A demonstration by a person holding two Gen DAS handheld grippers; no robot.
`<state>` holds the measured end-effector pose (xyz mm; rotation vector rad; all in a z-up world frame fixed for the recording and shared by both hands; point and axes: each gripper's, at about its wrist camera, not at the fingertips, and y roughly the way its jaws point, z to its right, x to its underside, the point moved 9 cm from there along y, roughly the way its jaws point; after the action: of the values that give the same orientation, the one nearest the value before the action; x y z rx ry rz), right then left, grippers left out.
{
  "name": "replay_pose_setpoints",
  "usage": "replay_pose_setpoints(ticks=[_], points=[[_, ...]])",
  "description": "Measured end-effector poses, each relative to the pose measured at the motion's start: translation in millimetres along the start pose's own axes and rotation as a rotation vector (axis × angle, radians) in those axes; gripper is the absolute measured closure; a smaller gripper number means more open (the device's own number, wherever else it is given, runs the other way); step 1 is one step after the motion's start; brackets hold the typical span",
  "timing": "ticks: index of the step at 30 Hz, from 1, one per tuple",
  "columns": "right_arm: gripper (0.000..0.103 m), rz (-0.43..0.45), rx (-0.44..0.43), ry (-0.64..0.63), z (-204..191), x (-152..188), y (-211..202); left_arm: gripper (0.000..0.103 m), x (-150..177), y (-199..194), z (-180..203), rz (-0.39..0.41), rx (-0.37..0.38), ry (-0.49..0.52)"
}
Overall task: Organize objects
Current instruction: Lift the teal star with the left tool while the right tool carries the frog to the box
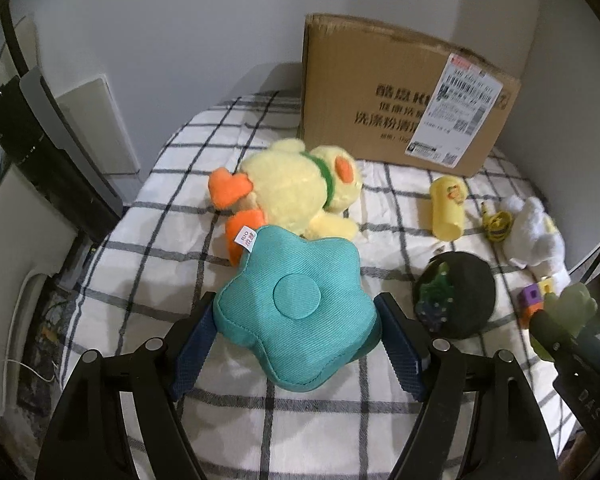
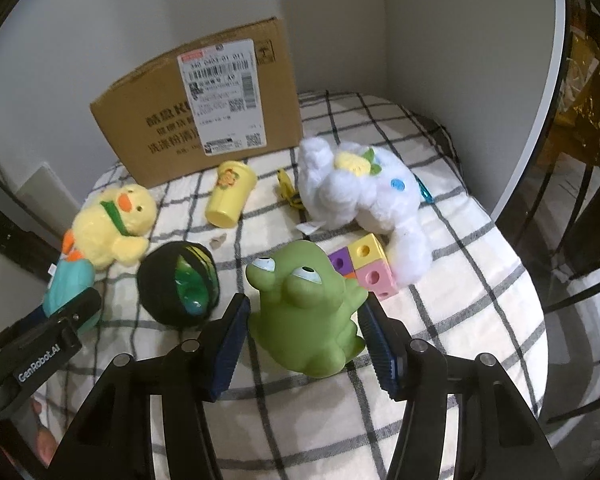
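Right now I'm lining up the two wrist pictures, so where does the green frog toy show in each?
Left wrist view: the green frog toy sits at the far right edge, held in the right gripper.
Right wrist view: the frog is bottom centre, between that gripper's pads.
Shared landmark: the cardboard box at the back wall.

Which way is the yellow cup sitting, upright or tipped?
Tipped. The yellow cup lies on its side on the checked cloth in front of the cardboard box, flower print facing up.

Plain grey corner walls [image 1: 180, 20]
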<state>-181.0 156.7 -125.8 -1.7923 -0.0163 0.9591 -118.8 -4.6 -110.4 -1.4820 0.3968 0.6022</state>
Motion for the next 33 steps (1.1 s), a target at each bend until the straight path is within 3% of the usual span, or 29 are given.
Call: replay_pose_setpoints(ticks=[20, 33], points=[[0.047, 0.104, -0.056, -0.094, -28.8, -48.9, -35.5, 0.025, -39.5, -37.1, 14.8, 0.066, 0.05, 0.013], [0.047, 0.122, -0.1, -0.136, -46.6, -87.9, -39.9, 0.025, -75.3, -35.9, 24.0, 0.06, 0.099, 0.026]])
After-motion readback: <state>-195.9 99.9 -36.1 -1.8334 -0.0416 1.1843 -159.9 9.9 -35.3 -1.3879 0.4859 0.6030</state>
